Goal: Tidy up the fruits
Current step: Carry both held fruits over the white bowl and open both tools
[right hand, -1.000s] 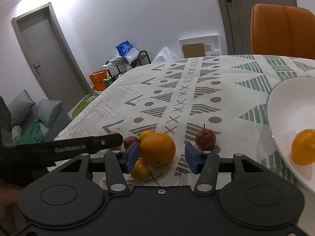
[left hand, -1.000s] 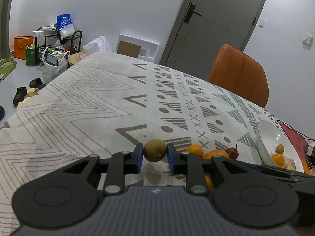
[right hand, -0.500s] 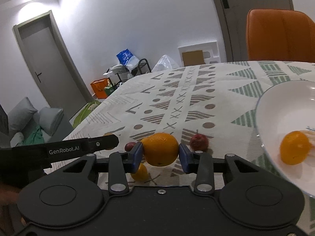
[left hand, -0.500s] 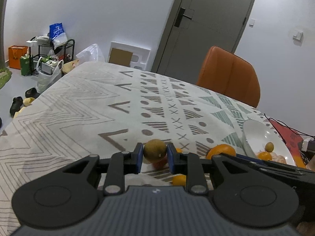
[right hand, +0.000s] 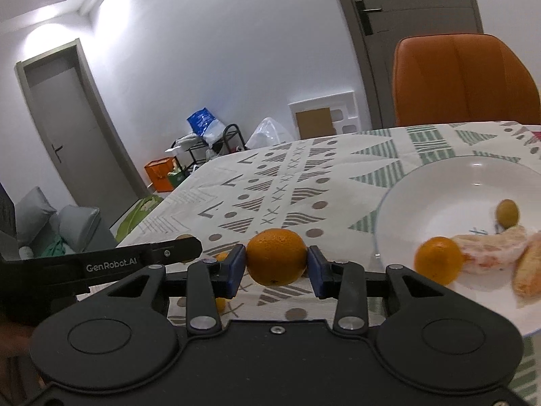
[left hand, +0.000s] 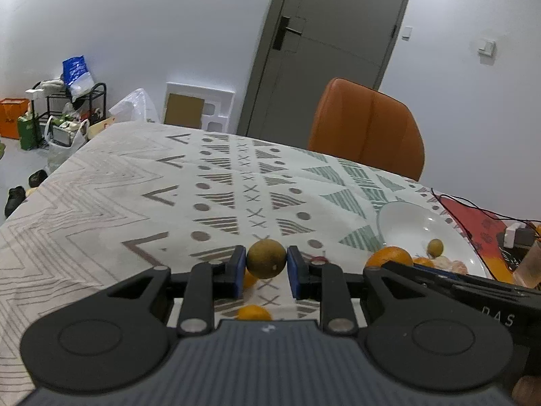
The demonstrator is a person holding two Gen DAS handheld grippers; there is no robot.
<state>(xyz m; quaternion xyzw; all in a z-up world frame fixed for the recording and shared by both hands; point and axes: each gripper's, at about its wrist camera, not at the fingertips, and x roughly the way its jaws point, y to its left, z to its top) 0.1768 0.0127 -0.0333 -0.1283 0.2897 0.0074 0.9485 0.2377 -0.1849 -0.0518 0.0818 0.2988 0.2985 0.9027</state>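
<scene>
Centre-bottom of the left wrist view: left gripper (left hand: 266, 264) is closed on a small brownish-green round fruit (left hand: 266, 259), blue pads touching both sides, fruit lifted clear of the patterned bench (left hand: 135, 203). Centre of the right wrist view: right gripper (right hand: 275, 260) is clamped on a large orange (right hand: 276, 256), pads snug on its left and right flanks, also off the cloth.

White bowl (right hand: 422, 189) sits at right of the right wrist view, already holding a small orange (right hand: 438, 260), a small greenish fruit (right hand: 507, 212) and some peeled citrus pieces (right hand: 497, 253). Same bowl (left hand: 405, 216) shows at lower right in the left wrist view, partly hidden by the right gripper's body.

Loose fruit on the bench below the left gripper: one small orange fruit (left hand: 253, 313) between the fingers at frame bottom, another orange one mostly hidden behind the left pad, plus something reddish just right of the right pad, too occluded to identify.

Step, as I read it: both grippers loaded, mid-carry toward the bowl. Orange is nearer the rim, so it likely drops first.

Next move needs:
- carry over the rim, lower before releasing, since round fruit will roll
- avoid landing on the peeled pieces
- stagger the two grippers, as they sit close together
- then return for the leftovers
</scene>
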